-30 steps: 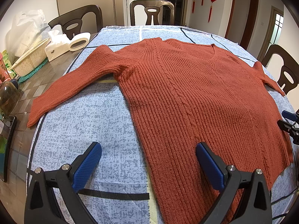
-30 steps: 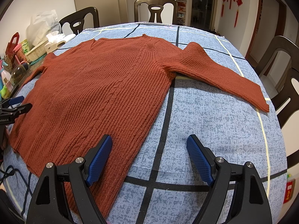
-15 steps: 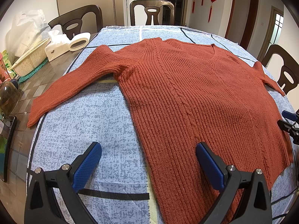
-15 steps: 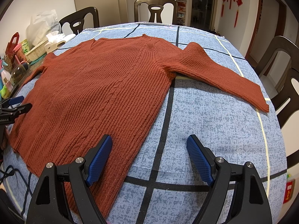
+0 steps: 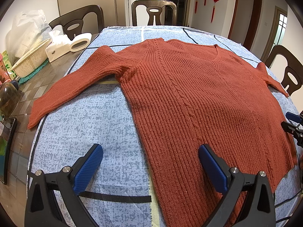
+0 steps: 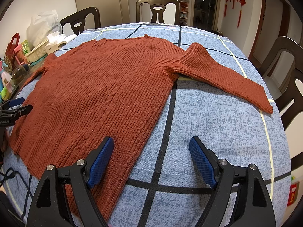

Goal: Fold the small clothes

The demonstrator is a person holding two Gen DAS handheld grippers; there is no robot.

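Observation:
A rust-red ribbed V-neck sweater (image 5: pixel 198 98) (image 6: pixel 98 94) lies flat and face up on the blue patterned tablecloth (image 5: pixel 85 124), both sleeves spread outward. My left gripper (image 5: pixel 149 158) hovers open over the sweater's lower left side edge, one blue pad over cloth, the other over the knit. My right gripper (image 6: pixel 151 151) hangs open over the lower right side edge, with nothing between its fingers. The left sleeve (image 5: pixel 72 87) reaches past the cloth's edge; the right sleeve (image 6: pixel 223 75) ends near the table's right rim.
Dark wooden chairs (image 5: pixel 154 12) ring the table. At the left stand a cream basket (image 5: pixel 30 62), a tissue box (image 5: pixel 56 49), a paper roll (image 5: pixel 80 42) and a white bag (image 5: pixel 26 32). Bottles and a jar (image 6: pixel 18 71) crowd the left edge.

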